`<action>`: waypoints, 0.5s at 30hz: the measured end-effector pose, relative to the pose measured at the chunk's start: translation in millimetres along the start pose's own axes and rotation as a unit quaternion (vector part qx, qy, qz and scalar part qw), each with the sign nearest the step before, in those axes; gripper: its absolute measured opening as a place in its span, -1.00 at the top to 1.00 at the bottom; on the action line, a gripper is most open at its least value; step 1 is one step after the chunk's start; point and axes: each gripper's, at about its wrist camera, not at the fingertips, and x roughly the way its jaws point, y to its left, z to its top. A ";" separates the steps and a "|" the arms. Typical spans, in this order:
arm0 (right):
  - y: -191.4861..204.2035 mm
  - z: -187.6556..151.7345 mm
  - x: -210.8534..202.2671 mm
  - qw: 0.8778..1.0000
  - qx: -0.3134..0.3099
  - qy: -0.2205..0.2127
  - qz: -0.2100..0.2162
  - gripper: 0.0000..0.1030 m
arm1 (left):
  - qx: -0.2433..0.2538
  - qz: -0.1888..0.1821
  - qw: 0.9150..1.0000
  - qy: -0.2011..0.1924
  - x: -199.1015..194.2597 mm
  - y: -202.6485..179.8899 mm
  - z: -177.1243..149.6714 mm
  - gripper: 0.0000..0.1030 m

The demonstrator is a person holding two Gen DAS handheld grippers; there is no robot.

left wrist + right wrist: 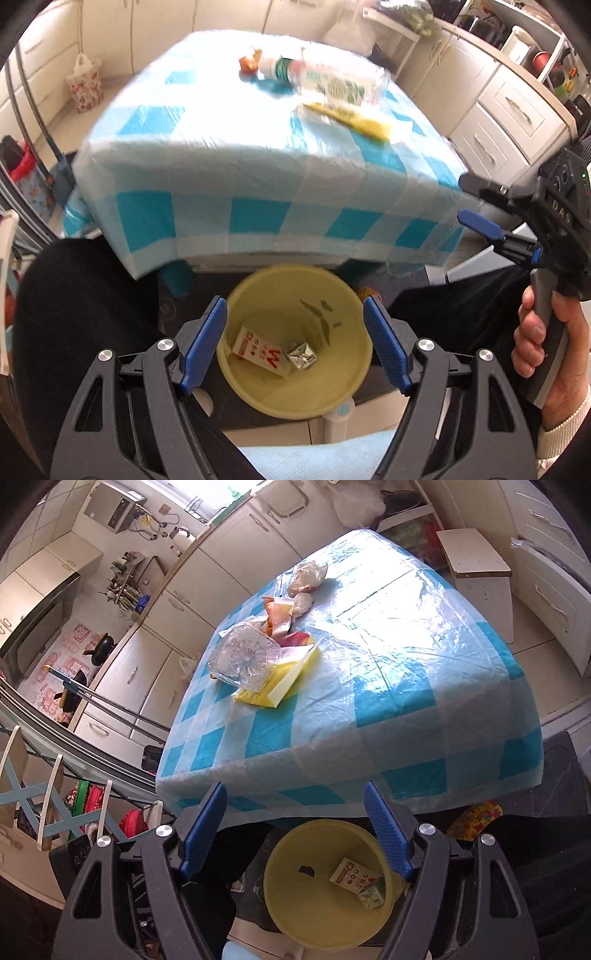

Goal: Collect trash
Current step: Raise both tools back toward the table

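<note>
Both tools gape empty, left tool (pixel 295 345) over the bin (pixel 295 402) holding a carton (pixel 260 350); drop looks done, next the right tool (pixel 295 830) reaches for the bottle (pixel 243 659) on the table (pixel 406 701).

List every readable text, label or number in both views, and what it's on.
"DAS": on the right gripper body, left wrist view.
Large red "M"-like mark: carton in the yellow bin; its small print is unreadable.
Bottle label: blurred.
Yellow packet: nothing legible.
</note>
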 end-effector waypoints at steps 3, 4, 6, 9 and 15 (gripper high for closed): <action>6.4 -0.3 1.2 1.000 -0.001 0.003 0.010 -0.43 | -0.003 0.021 0.999 -0.047 -16.4 4.0 3.7 -0.41; 9.5 0.4 2.2 1.000 0.000 0.003 0.018 -0.43 | -0.004 0.028 0.998 -0.061 -21.8 5.6 4.9 -0.41; 18.1 2.0 4.9 1.000 -0.011 0.001 0.029 -0.44 | -0.007 0.044 0.995 -0.087 -27.9 8.6 7.0 -0.41; 32.8 2.4 14.0 0.999 -0.051 0.004 0.012 -0.45 | -0.018 0.059 0.993 -0.101 -27.7 17.6 10.8 -0.42; 46.1 -0.1 16.1 0.996 -0.089 0.001 0.002 -0.46 | -0.044 0.064 0.990 -0.117 -30.1 33.6 15.2 -0.42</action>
